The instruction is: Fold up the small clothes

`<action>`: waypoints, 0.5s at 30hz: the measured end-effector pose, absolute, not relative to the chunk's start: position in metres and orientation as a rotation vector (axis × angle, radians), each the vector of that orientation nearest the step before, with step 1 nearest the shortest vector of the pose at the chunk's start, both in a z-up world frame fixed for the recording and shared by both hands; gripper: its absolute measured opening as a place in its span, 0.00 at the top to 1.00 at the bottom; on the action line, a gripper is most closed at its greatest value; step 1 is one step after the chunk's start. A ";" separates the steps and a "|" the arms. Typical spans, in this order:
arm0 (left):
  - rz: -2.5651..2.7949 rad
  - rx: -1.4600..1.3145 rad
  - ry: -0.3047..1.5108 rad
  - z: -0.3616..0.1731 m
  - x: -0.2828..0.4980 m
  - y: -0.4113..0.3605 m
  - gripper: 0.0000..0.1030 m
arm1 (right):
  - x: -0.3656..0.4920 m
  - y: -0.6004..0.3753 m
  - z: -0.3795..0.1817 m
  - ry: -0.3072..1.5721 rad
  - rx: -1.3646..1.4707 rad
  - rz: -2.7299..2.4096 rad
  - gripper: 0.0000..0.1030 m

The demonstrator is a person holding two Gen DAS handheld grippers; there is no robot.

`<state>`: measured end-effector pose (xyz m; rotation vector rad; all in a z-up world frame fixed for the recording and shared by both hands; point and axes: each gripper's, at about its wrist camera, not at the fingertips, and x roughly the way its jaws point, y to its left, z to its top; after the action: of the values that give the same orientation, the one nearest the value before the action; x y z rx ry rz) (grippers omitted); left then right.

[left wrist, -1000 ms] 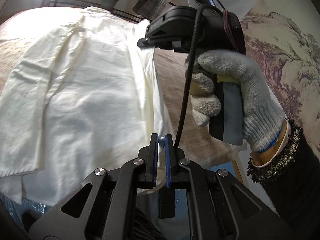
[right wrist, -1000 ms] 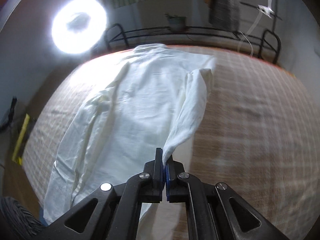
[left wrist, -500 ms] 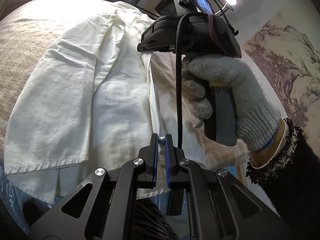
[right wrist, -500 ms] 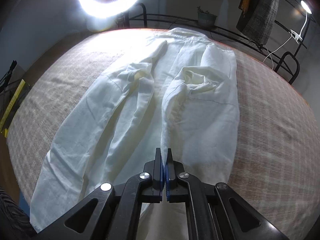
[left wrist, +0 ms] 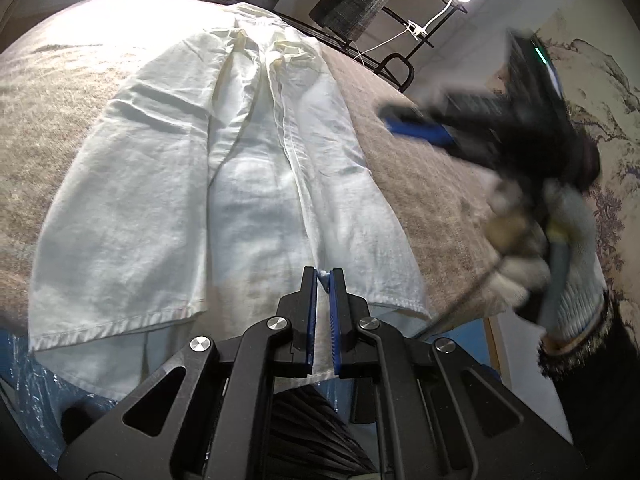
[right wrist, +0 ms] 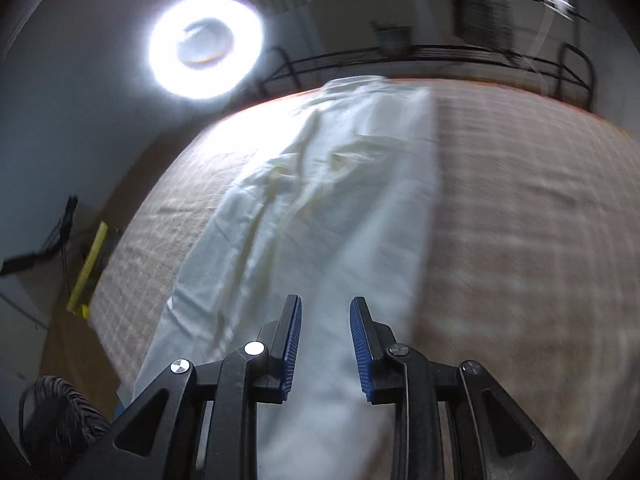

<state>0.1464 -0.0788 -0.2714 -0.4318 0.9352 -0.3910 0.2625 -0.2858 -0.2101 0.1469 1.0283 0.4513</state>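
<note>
Left tongs pinching shirt hem just ahead, right tongs hanging wide open, empty above it: judging re-grip hem corner squarely, keeping fold edges aligned on worktop.

ring light glaring | black metal rack behind | landscape mural on wall

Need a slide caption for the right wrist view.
Open right gripper above the white shirt lying on the table.

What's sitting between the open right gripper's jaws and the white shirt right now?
Nothing. In the right wrist view the right gripper hangs open over the white cotton shirt, with no object between its blue-padded jaws and the cloth.
</note>
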 end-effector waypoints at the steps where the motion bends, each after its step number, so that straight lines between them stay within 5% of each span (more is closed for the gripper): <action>1: -0.389 -0.430 0.939 -0.272 0.146 -0.078 0.98 | 0.249 -0.301 -0.211 1.032 0.170 0.435 0.73; 12: -0.412 -0.324 0.931 -0.252 0.129 -0.058 0.97 | 0.177 -0.331 -0.250 1.118 0.271 0.441 0.72; 15: -0.340 -0.294 0.870 -0.233 0.120 -0.027 0.88 | 0.170 -0.324 -0.256 1.125 0.251 0.452 0.81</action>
<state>0.1197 -0.0268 -0.2330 -0.2939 0.8703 -0.3403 0.1699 -0.3237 -0.2555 0.2510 1.1248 0.4520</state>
